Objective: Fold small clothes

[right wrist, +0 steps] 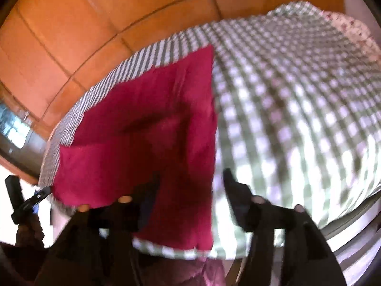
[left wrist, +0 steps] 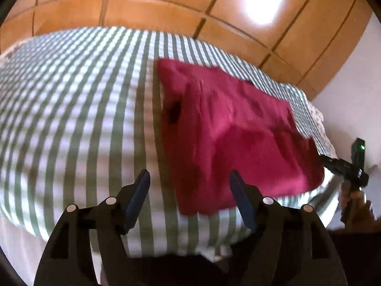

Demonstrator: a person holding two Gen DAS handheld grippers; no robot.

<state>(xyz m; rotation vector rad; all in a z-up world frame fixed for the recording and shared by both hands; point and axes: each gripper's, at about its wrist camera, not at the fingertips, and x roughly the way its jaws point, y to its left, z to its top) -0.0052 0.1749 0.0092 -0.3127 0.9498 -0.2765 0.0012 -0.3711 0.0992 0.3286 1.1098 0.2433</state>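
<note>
Dark red folded cloth garment (left wrist: 233, 133) lies flat on the green-and-white checked bedspread (left wrist: 78, 109), wooden panelled wardrobe (left wrist: 147, 7) behind. Left gripper (left wrist: 189, 178) jaws apart, nothing between; garment's near corner sits just ahead of its right finger. Right gripper (right wrist: 190, 181) jaws apart, unclamped, straddling the garment's right edge.

The red garment (left wrist: 228, 128) is soft matt cloth, slightly napped and creased, lying on a woven checked cover (left wrist: 78, 109), also matt cloth. Behind, the wardrobe (left wrist: 166, 7) is smooth orange-brown wood with a glossy finish that throws back bright glare. The left gripper (left wrist: 189, 181) is matt black plastic with dark blue pads and small shiny metal pins.
</note>
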